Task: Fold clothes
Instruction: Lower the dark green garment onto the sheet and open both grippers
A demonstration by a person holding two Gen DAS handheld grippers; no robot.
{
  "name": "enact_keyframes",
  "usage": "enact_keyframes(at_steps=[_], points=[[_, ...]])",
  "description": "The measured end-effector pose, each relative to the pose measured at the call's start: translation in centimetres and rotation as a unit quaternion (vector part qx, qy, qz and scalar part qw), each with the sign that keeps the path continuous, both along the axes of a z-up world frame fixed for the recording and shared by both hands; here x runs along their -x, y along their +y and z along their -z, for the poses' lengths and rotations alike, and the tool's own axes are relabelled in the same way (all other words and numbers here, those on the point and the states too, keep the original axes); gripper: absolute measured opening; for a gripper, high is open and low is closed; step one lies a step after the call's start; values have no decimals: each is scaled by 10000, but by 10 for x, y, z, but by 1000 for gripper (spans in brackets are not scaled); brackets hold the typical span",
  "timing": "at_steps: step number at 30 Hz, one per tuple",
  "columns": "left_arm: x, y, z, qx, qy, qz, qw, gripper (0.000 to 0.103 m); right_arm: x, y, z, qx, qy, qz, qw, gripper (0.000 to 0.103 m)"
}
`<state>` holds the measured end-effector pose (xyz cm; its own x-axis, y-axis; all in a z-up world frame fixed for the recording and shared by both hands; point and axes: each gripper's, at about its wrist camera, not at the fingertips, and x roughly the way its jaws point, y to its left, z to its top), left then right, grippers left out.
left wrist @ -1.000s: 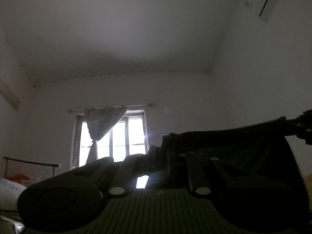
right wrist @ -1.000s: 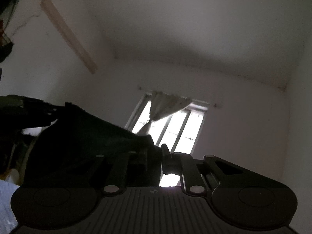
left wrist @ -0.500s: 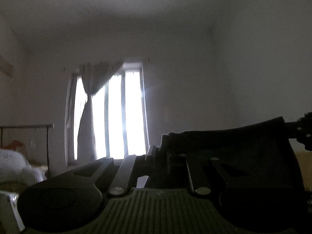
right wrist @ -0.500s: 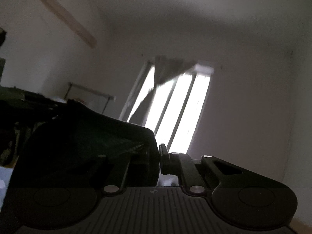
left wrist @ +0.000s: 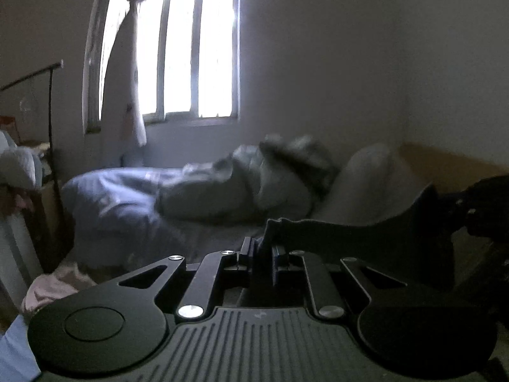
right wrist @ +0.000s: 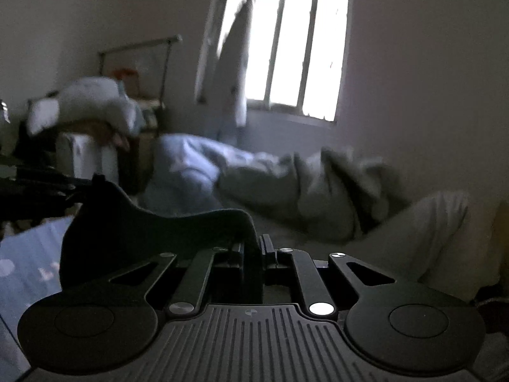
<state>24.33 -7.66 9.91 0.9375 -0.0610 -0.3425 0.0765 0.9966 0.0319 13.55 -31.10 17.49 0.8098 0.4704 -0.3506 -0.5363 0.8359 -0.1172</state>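
Note:
A dark garment (left wrist: pixel 366 238) is stretched in the air between my two grippers, above a bed. My left gripper (left wrist: pixel 262 250) is shut on one corner of it, and the cloth runs off to the right toward the other gripper at the frame's edge. In the right wrist view the same dark garment (right wrist: pixel 152 232) runs left from my right gripper (right wrist: pixel 253 248), which is shut on its other corner. Most of the cloth hangs below the jaws and is hidden by the gripper bodies.
A bed with a rumpled blue and grey duvet (left wrist: pixel 197 191) and a pale pillow (left wrist: pixel 369 184) lies ahead under a bright window (left wrist: pixel 191 44). A clothes rail (right wrist: pixel 140 51) and piled laundry (right wrist: pixel 92 105) stand at the left. Pink cloth (left wrist: pixel 54 289) lies low left.
Both grippers have tipped down from the ceiling and window to the bed, coming lower and forward while keeping hold of the dark garment.

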Motion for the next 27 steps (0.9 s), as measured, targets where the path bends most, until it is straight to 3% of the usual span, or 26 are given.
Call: enact_keyframes(at_steps=[5,6,10,14,22,27], points=[[-46,15,39,-91,578,-86,9983,14,-73,14,52,128,575,134,9982,11],[-63,18,48,-45,719,-96,9974,14,-85,14,64,172,676,172,9974,11],[-57,8,84,317,1156,-131,9927,14,-136,14,109,148,1105,288,9933,11],[-94,14,130,423,1425,-232,9886,14,-190,18,161,-26,1512,399,9877,11],[-156,13,221,-15,2093,-381,9771,13,-271,41,270,153,2319,600,9708,11],[-178,19,265,-37,2359,-543,9702,13,-300,59,334,347,2769,751,9573,11]])
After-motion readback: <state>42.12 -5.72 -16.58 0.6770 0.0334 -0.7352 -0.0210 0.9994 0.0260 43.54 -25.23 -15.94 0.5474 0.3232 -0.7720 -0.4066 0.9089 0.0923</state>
